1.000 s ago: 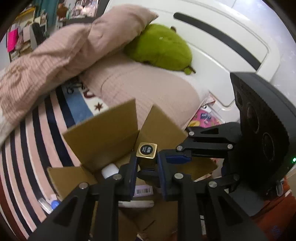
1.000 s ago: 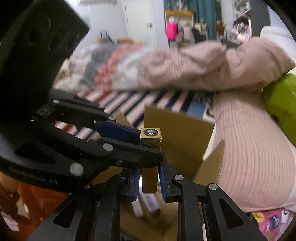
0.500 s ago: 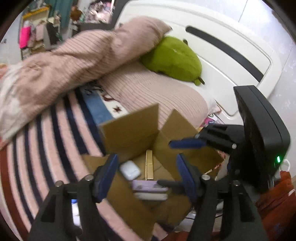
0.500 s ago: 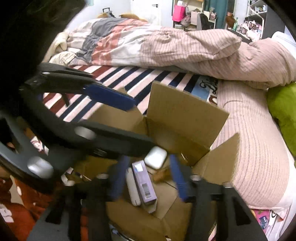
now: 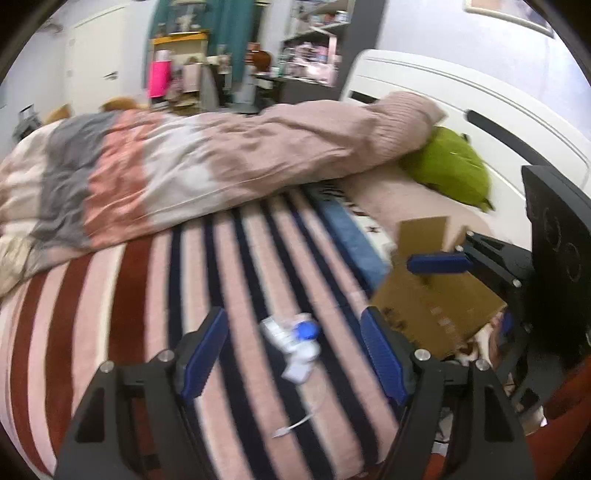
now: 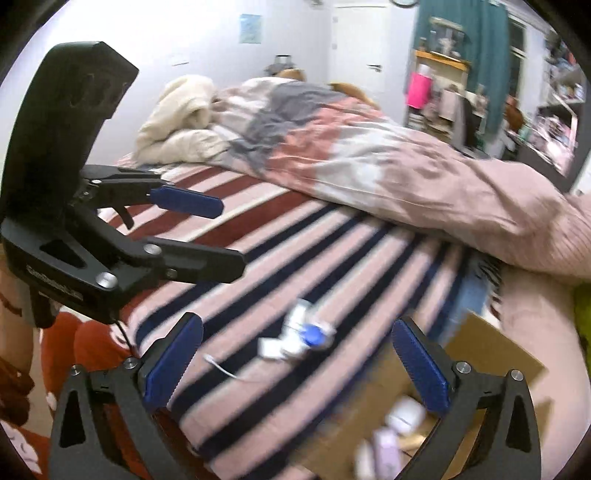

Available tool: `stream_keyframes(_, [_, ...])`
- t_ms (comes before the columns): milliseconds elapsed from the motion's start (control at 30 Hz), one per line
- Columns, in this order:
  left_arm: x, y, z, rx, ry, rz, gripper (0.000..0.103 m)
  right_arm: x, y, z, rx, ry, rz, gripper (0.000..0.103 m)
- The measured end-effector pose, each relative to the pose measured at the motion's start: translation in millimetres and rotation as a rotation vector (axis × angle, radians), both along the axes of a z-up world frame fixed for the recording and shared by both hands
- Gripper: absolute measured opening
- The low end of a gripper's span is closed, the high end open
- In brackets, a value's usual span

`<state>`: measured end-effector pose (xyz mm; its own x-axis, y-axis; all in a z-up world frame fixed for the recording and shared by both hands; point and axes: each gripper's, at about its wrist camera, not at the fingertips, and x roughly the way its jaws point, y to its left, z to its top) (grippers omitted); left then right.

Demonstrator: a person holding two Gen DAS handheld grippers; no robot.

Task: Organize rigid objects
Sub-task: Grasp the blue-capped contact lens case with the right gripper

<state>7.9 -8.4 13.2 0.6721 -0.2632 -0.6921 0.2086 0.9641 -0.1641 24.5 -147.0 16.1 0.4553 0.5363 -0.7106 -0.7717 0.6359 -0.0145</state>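
Blue-padded left gripper (image 5: 293, 354) and right gripper (image 6: 295, 363) both hang spread and empty over the striped bed (image 5: 147, 295), near a cardboard box (image 5: 436, 299).

A striped bed (image 5: 155, 295) fills the room; white walls (image 6: 207, 48), teal curtain (image 6: 476, 33), cluttered shelves (image 5: 314, 37) beyond.

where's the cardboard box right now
The cardboard box sits on the striped bedspread at the right of the left wrist view, below the green plush; in the right wrist view it fills the lower right corner.
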Motion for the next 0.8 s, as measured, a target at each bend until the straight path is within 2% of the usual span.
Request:
stream_keyframes(100, [-10,26,-18,-0.001,0.002,0.047,0.072,-3,34,-17,-0.011,0.043,0.036,0.103])
stream_keyframes(200, [-12,44,-39,-0.022,0.02,0.066,0.072,-3,56,-47,0.003,0.167,0.05,0.102])
stream_keyframes(267, [-13,54,-54,-0.037,0.037,0.073,0.072,3,62,-70,0.013,0.234,0.001,0.101])
stream_keyframes(333, [-12,58,-64,-0.041,0.045,0.079,0.072,8,63,-93,0.024,0.256,-0.081,0.1])
stream_keyframes(467, [-11,64,-81,-0.036,0.052,0.071,0.072,22,52,-129,0.004,0.224,-0.243,0.088])
stream_keyframes(533, [-9,65,-86,-0.039,0.056,0.07,0.072,32,43,-141,0.01,0.219,-0.309,0.078])
stream_keyframes(600, [-7,68,-89,-0.048,0.057,0.072,0.072,41,35,-149,0.021,0.236,-0.336,0.066])
stream_keyframes(667, [-5,70,-92,-0.058,0.061,0.072,0.072,46,33,-154,0.012,0.233,-0.349,0.066])
stream_keyframes(733, [-3,72,-94,-0.061,0.067,0.078,0.072,45,35,-158,-0.012,0.221,-0.351,0.058])
stream_keyframes(800, [-2,72,-94,-0.06,0.071,0.086,0.072,46,36,-163,-0.046,0.21,-0.359,0.036])
